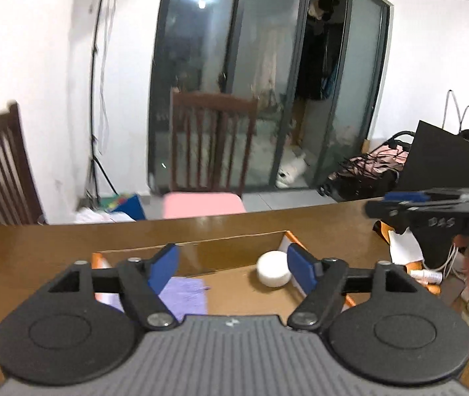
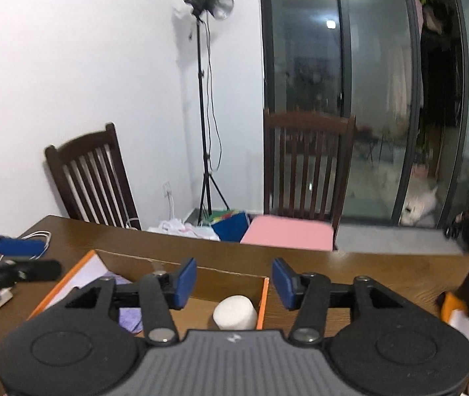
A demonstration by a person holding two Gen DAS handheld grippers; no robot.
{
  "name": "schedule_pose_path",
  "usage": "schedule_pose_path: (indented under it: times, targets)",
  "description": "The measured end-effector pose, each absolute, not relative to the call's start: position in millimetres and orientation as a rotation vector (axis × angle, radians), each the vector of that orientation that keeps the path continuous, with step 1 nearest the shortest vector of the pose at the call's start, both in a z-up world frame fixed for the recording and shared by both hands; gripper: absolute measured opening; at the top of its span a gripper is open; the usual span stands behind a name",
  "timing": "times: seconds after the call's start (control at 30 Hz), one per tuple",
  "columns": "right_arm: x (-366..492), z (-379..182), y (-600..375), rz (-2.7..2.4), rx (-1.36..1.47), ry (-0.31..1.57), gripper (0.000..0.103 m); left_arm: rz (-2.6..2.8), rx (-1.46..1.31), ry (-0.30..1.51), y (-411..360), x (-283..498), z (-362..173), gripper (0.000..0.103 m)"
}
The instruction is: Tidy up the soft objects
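A home dining room: wooden table [image 2: 366, 264], slatted chairs [image 2: 307, 165], glass sliding doors [image 1: 267, 82], hanging clothes [image 1: 317, 49].

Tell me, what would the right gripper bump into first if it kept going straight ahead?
Probably the cardboard box's far wall. The right gripper is open above the box, pointing across it over the white foam cylinder. Depth is unclear, so it might clear the wall.

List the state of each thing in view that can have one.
Left claw: open, empty.
Right claw: open, empty.
Orange-edged cardboard box: open-topped.
White round soft puff: inside box, right end.
Purple cloth: lying inside box.
Glass sliding door: partly open.
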State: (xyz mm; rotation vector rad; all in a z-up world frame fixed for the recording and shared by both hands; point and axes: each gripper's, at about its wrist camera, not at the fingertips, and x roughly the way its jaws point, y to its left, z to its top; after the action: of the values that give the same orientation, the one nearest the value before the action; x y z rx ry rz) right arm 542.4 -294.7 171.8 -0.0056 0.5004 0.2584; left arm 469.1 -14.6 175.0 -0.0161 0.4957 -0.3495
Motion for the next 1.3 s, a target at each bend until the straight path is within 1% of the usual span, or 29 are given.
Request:
schedule_pose_path:
  times: [0.13,0.17,0.2,0.27,0.3,0.33,0.4,0.47,0.6,0.7,0.77,0.83,0.93,1.13,1.17,1.2,1.23,1.27,1.3]
  targets:
    - [490.2,184.6,-299.7,0.253,-0.024,0.453,0.054,-0.292,0.0,0.459,-1.4,413.5,179.7,0.079]
    - [475.7,183.7,-299.9,0.257,-0.028,0.44,0.055,-0.274,0.004,0.443,2.3,398.9,179.1,0.08]
    - [459.7,183.4,-299.8,0.264,-0.032,0.422,0.058,-0.262,0.005,0.424,5.8,383.2,178.4,0.082]
    - [427.0,177.2,-298.5,0.276,-0.031,0.389,0.063,-0.257,-0.01,0.375,12.9,347.9,170.2,0.091]
    - [403.5,170.9,-297.5,0.293,-0.033,0.366,0.068,-0.252,-0.019,0.357,15.7,329.5,161.7,0.091]
    - [387.1,163.7,-296.2,0.306,-0.035,0.357,0.07,-0.239,-0.022,0.35,17.5,312.0,151.4,0.091]
    - [352.7,145.9,-293.5,0.33,-0.033,0.345,0.073,-0.217,-0.026,0.347,20.9,283.2,132.3,0.092]
    - [316.4,120.9,-288.6,0.365,-0.037,0.36,0.074,-0.211,-0.038,0.345,22.6,251.5,112.7,0.096]
    - [253.0,80.5,-283.1,0.413,0.011,0.402,0.076,-0.224,-0.064,0.376,17.6,196.9,78.8,0.096]
    - [227.0,53.8,-284.3,0.444,0.091,0.459,0.077,-0.247,-0.108,0.433,21.1,180.4,67.6,0.096]
    - [225.2,46.7,-284.4,0.453,0.08,0.5,0.077,-0.268,-0.088,0.449,18.3,183.2,68.0,0.096]
    - [226.2,45.2,-285.6,0.414,0.058,0.495,0.077,-0.277,-0.058,0.437,9.2,188.3,69.7,0.096]
    - [231.7,44.5,-292.4,0.424,0.119,0.476,0.077,-0.307,-0.071,0.457,-3.2,205.0,66.1,0.096]
    - [283.0,39.9,-312.5,0.338,0.194,0.479,0.077,-0.356,-0.085,0.494,-40.8,274.8,69.3,0.096]
    - [297.0,39.5,-316.7,0.334,0.217,0.479,0.075,-0.371,-0.09,0.489,-48.2,290.4,70.6,0.091]
    - [311.9,39.6,-321.2,0.331,0.242,0.478,0.07,-0.374,-0.1,0.492,-56.3,309.9,71.1,0.087]
    - [328.1,39.7,-325.2,0.331,0.262,0.48,0.065,-0.37,-0.11,0.505,-64.1,329.7,70.1,0.079]
    - [344.9,38.3,-326.7,0.332,0.275,0.48,0.063,-0.373,-0.12,0.52,-70.1,345.7,68.6,0.07]
    - [365.9,36.4,-329.8,0.339,0.286,0.48,0.06,-0.383,-0.14,0.548,-76.2,366.0,65.1,0.067]
